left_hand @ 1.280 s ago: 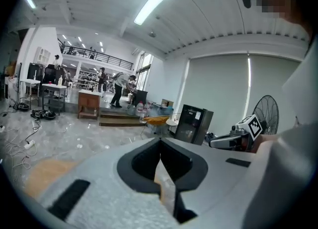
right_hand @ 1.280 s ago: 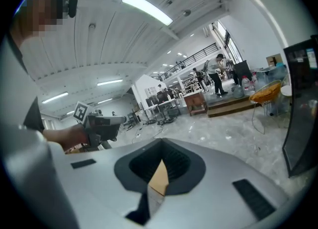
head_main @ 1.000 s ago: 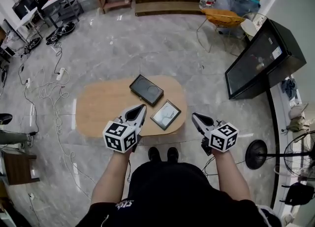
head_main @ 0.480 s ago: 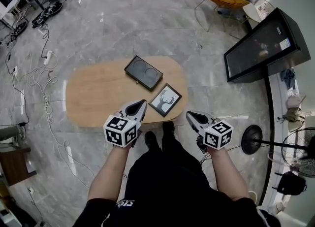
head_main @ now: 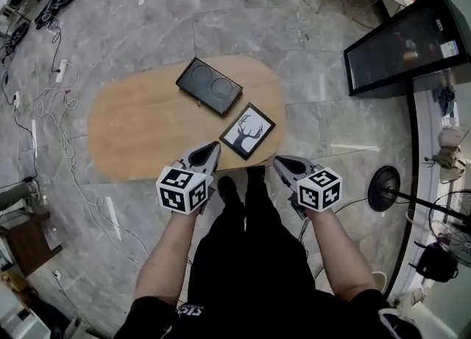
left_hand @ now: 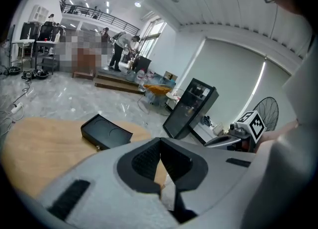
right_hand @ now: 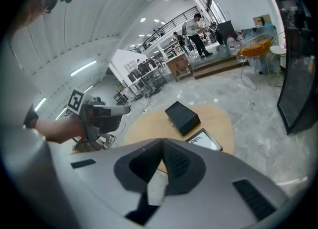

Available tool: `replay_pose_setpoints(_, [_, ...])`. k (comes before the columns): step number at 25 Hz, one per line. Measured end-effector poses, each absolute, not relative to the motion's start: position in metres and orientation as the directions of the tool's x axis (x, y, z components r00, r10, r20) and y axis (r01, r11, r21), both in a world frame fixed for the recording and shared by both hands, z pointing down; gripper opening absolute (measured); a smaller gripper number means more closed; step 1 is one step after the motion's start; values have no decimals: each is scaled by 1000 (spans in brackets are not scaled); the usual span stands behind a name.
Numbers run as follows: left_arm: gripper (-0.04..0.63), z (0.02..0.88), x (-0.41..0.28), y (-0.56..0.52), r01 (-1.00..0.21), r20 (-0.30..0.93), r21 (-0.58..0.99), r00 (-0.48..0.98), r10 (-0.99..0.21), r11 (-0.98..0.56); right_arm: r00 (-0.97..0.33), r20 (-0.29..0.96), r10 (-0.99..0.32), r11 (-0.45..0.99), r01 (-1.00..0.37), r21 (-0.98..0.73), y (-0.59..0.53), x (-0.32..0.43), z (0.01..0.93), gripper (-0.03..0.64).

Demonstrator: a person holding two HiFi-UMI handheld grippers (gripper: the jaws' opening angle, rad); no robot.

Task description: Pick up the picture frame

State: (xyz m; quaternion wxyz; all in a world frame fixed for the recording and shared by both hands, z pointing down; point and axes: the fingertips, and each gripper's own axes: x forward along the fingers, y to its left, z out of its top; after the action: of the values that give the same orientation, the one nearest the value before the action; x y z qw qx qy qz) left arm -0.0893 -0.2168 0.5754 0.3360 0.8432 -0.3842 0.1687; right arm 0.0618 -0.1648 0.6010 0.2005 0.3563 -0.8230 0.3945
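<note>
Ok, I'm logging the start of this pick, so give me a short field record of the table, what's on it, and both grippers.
table: oval, wooden top, on a grey stone floor
picture frame: lies flat by the table's near edge, picture side up
black box: flat on the table, beyond the frame, apart from it
left gripper: jaws shut, empty, short of the frame
right gripper: jaws shut, empty, short of the frame
task state: frame not yet touched

Picture frame (head_main: 248, 131): black border, white sheet, black antler silhouette. Box (head_main: 209, 86): matt black, two faint circles on top. Table (head_main: 132, 131): pale wood grain. Floor (head_main: 243, 14): grey marble, white veining. Left gripper (head_main: 214, 146), right gripper (head_main: 277, 159): grey shells, black-lined inside, cubes white with black square markers.
</note>
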Motion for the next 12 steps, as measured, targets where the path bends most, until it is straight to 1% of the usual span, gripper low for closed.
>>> replay_pose_setpoints(6, [9, 624, -84, -222, -764, 581, 458, 645, -497, -454, -658, 654, -372, 398, -750, -528, -165, 55, 657, 6])
replay_pose_setpoints(12, [9, 677, -79, -229, -766, 615, 472, 641, -460, -436, -623, 717, -313, 350, -778, -522, -167, 54, 723, 6])
